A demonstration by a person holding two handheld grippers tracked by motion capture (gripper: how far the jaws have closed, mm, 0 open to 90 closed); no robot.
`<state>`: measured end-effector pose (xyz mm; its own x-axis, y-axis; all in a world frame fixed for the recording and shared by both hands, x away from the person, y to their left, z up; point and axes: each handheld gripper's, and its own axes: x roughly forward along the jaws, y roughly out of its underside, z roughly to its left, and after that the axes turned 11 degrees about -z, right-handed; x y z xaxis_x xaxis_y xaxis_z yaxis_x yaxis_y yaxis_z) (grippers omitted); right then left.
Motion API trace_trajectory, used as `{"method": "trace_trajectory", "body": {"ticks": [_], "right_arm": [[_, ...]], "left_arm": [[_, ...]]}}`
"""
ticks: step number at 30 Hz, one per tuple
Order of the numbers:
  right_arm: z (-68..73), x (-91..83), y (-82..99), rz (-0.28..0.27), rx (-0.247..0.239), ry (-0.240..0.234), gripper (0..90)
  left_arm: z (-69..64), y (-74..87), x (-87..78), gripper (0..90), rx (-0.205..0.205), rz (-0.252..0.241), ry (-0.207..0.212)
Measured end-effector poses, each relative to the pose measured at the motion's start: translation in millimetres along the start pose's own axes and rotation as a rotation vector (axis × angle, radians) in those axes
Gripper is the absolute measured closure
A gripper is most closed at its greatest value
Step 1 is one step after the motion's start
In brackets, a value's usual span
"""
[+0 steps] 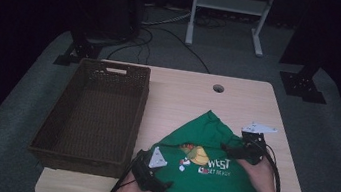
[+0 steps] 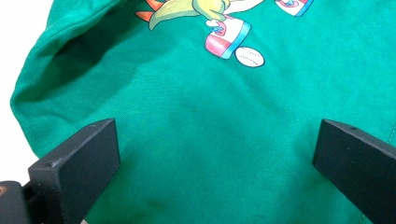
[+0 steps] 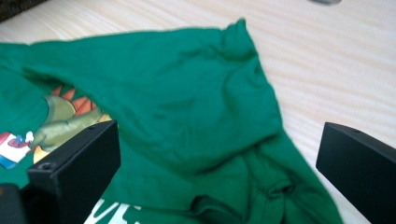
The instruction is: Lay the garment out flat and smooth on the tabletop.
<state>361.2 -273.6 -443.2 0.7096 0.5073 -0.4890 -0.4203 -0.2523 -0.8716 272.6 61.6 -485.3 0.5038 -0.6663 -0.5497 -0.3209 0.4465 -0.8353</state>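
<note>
A green T-shirt (image 1: 208,169) with a cartoon dinosaur print and white lettering lies partly folded on the wooden table (image 1: 238,100), toward its front right. My left gripper (image 1: 162,183) hovers at the shirt's front left corner, jaws wide open over plain green cloth (image 2: 210,140). Over the shirt's right side, my right gripper (image 1: 227,149) is open too, its jaws straddling a folded-over flap of green fabric (image 3: 196,116). Neither gripper holds any cloth.
A dark brown wicker basket (image 1: 47,131) with nothing in it fills the table's left half. A round cable hole (image 1: 218,88) sits at the table's far edge. Bare wood (image 3: 327,60) lies beyond the shirt. Stands and cables are on the floor behind.
</note>
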Motion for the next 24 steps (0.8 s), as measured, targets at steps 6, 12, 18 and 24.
{"method": "trace_trajectory", "body": {"ticks": [6,12,18,24], "right_arm": [[1.7,4.2,11.7,-0.009,-0.012,0.007,0.0],[3.2,12.2,20.0,0.014,-0.026,-0.001,0.0],[2.6,24.0,31.2,0.061,-0.038,-0.002,0.0],[4.4,25.4,34.3,0.068,-0.059,0.004,0.0]], "left_arm": [[0.0,0.0,-0.1,0.0,0.001,0.001,0.0],[0.0,-0.1,-0.1,0.0,0.001,0.001,0.0],[-0.1,0.0,-0.2,0.0,0.001,0.001,-0.002],[-0.5,0.3,-0.6,0.0,-0.003,0.0,-0.006]]}}
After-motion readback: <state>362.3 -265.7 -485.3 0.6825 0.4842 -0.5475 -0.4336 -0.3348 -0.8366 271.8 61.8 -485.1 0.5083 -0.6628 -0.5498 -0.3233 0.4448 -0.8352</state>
